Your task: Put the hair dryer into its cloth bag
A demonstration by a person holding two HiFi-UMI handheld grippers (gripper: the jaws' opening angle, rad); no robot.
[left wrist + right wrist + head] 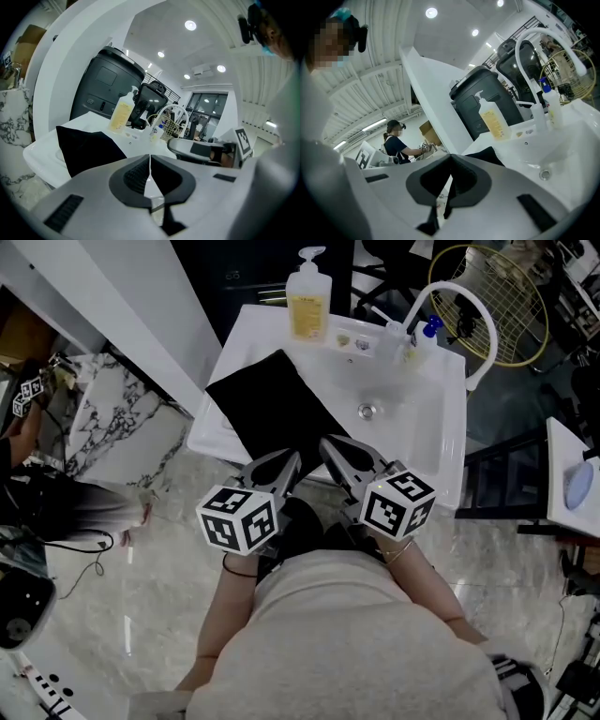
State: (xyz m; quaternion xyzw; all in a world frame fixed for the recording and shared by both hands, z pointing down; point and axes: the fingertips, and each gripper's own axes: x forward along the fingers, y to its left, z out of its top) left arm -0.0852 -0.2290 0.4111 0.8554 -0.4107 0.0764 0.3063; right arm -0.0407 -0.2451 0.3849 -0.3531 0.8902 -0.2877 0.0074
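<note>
A black cloth bag (272,404) lies flat over the left side of a white sink (441,460), and its near end reaches the sink's front rim. My left gripper (292,457) is shut at that near end, and in its own view the tips (150,157) meet with the bag (86,150) to their left. My right gripper (325,440) is shut beside the bag's right edge. A dark strip shows behind its tips (451,157); I cannot tell if it is cloth. The bag (487,154) lies just beyond them. No hair dryer shows in any view.
A soap pump bottle (307,304) and small bottles stand at the sink's back, next to a white arched faucet (459,296). A marble block (122,427) stands to the sink's left. A yellow wire basket (506,301) sits behind. Another person (396,143) works far off.
</note>
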